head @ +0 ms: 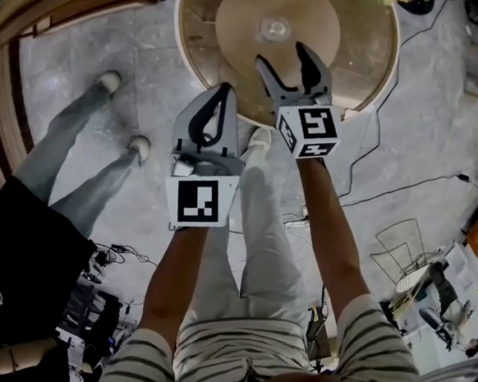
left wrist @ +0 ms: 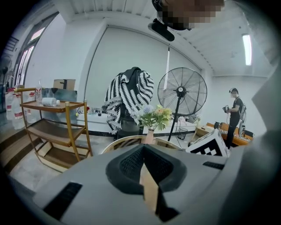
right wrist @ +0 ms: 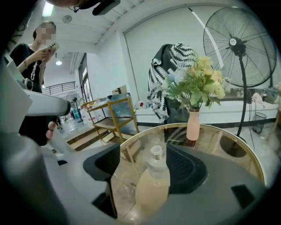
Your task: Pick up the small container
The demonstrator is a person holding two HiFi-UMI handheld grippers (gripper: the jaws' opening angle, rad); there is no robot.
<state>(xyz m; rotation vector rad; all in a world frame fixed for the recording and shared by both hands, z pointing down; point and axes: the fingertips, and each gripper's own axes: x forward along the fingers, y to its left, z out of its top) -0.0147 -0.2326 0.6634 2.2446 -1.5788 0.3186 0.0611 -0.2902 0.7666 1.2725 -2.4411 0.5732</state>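
Right gripper (head: 286, 57): jaws spread, pinching nothing. The small container (right wrist: 153, 186) stands framed between them, not touched, near the centre of the round table (head: 377, 60). From the head view it is just a pale cap (the tan body shows only in the right gripper view). Left gripper (head: 228, 88): jaws pressed together, at the table's near edge.

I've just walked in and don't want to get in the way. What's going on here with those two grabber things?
A person holds a two-jaw gripper in each hand at a round glass table. The right gripper has its jaws wide apart and points at the small container, a capped bottle standing on the table; nothing grips it yet. The left gripper is shut and empty near the table's edge. A vase of flowers stands farther back.
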